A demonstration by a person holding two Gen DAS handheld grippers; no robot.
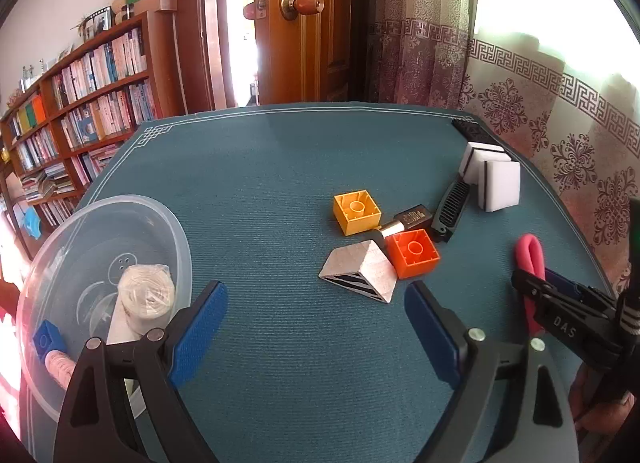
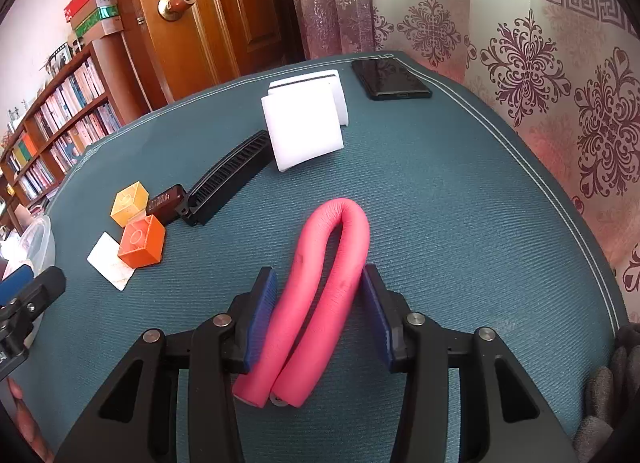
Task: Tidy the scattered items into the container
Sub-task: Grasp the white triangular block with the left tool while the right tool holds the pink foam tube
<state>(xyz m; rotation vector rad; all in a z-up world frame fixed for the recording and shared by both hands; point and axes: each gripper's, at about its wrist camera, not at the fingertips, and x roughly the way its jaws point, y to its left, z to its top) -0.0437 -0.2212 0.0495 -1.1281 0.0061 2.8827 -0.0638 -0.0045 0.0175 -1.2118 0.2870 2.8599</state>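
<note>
A pink foam roller (image 2: 320, 303), bent into a U, lies between the fingers of my right gripper (image 2: 318, 275). Both blue pads press its two legs, so the gripper is shut on it, low over the teal mat (image 2: 440, 223). In the left wrist view my left gripper (image 1: 316, 315) stands wide open with nothing in it. It is just right of the clear plastic bowl (image 1: 176, 235), which holds a white roll (image 1: 146, 295) and a blue brick (image 1: 48, 339). Ahead of it lie a grey wedge block (image 1: 360, 271), an orange brick (image 1: 414, 253) and a yellow brick (image 1: 356, 211).
A brown tube (image 1: 408, 221), a black comb (image 1: 450, 209) and white sponges (image 1: 494, 177) lie right of the bricks. A black phone (image 2: 390, 79) sits at the mat's far corner. A patterned curtain (image 2: 540, 83) hangs beyond the right edge. The door and bookshelf stand behind.
</note>
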